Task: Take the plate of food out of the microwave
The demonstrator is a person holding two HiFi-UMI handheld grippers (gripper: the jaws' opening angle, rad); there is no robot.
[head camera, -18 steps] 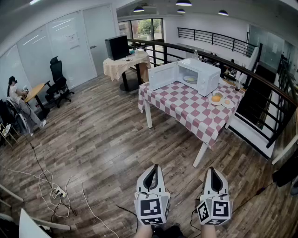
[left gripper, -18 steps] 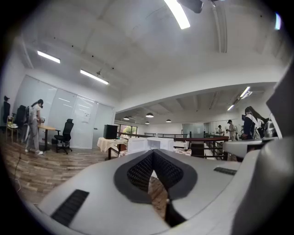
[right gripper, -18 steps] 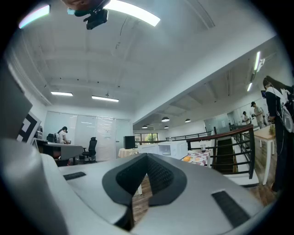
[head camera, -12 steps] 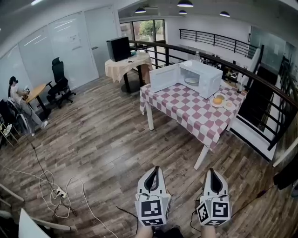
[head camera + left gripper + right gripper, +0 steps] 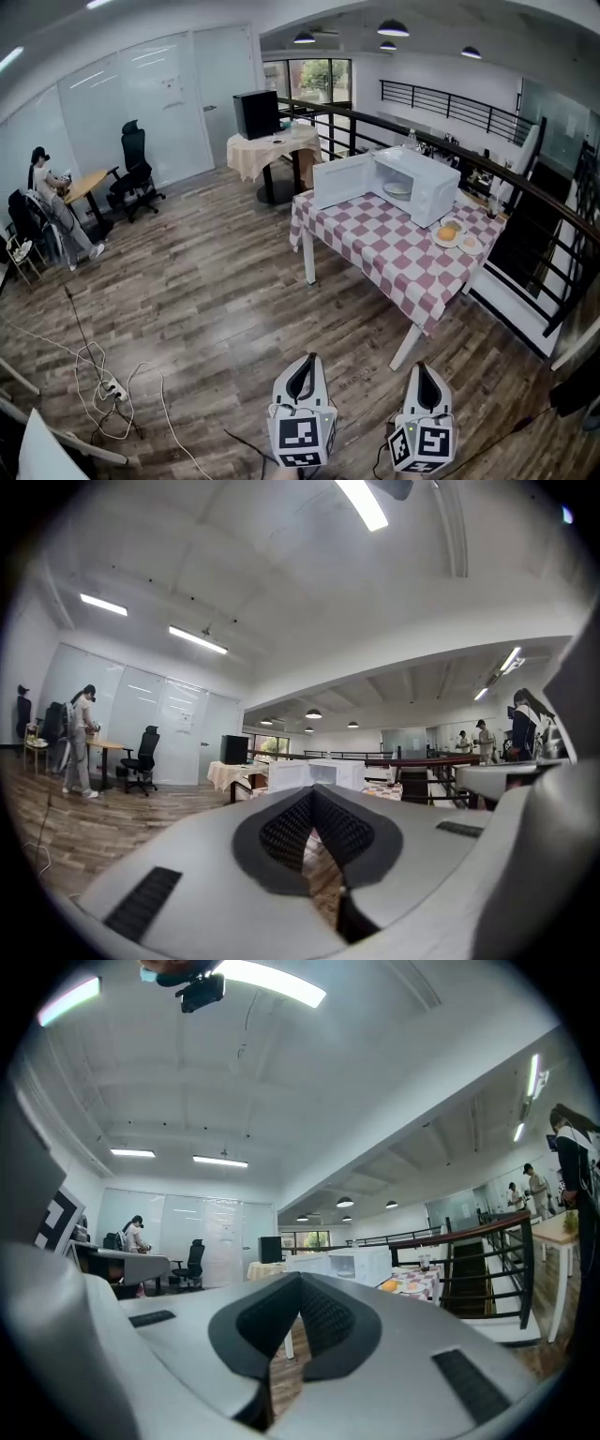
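Observation:
A white microwave stands with its door swung open on a table under a red-and-white checked cloth, far across the room. A plate of food lies inside its cavity. Low in the head view, my left gripper and right gripper hang side by side over the wood floor, both shut and empty, well short of the table. The microwave shows small beyond the left jaws, and again as the microwave past the right jaws.
Two plates of food sit on the cloth right of the microwave. A black railing runs behind the table. A round table with a black box stands further back. Cables lie on the floor at left; a person sits at a desk.
The view has shifted: the table and microwave now sit slightly lower and further right, and both grippers have dropped lower in the picture. Jaws stay shut.

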